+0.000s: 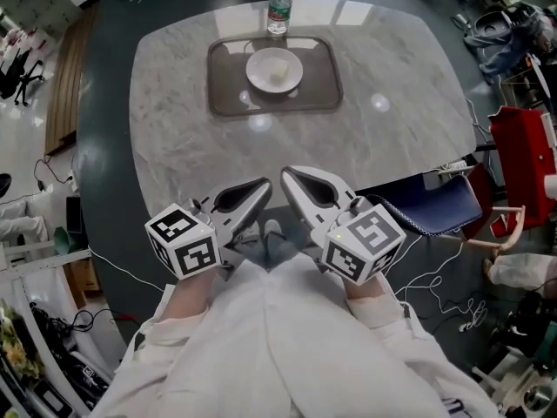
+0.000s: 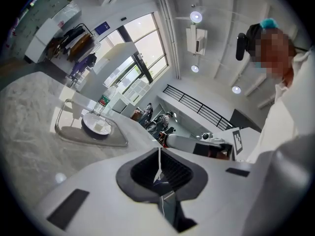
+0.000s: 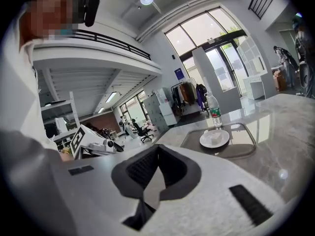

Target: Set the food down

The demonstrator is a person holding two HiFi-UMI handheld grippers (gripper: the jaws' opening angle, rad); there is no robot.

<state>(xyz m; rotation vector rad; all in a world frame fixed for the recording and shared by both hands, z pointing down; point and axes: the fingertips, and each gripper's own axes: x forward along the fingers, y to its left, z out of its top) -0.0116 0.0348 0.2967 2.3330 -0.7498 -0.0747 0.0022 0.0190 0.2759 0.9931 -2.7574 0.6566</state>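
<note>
A white plate (image 1: 274, 70) with a small pale piece of food (image 1: 279, 74) rests on a clear brown tray (image 1: 322, 94) at the far side of the marble table (image 1: 174, 146). Plate (image 2: 96, 124) and tray (image 2: 78, 137) show again in the left gripper view, and plate (image 3: 214, 139) and tray (image 3: 248, 144) in the right gripper view. My left gripper (image 1: 258, 188) and right gripper (image 1: 291, 178) hover side by side over the near table edge, close to my body and far from the tray. Both are shut with nothing in them (image 2: 158, 152) (image 3: 158, 149).
A water bottle (image 1: 278, 5) stands just behind the tray. A blue chair (image 1: 444, 200) is tucked at the table's right side, with a red frame (image 1: 522, 155) beyond it. Cables trail on the floor at right and left.
</note>
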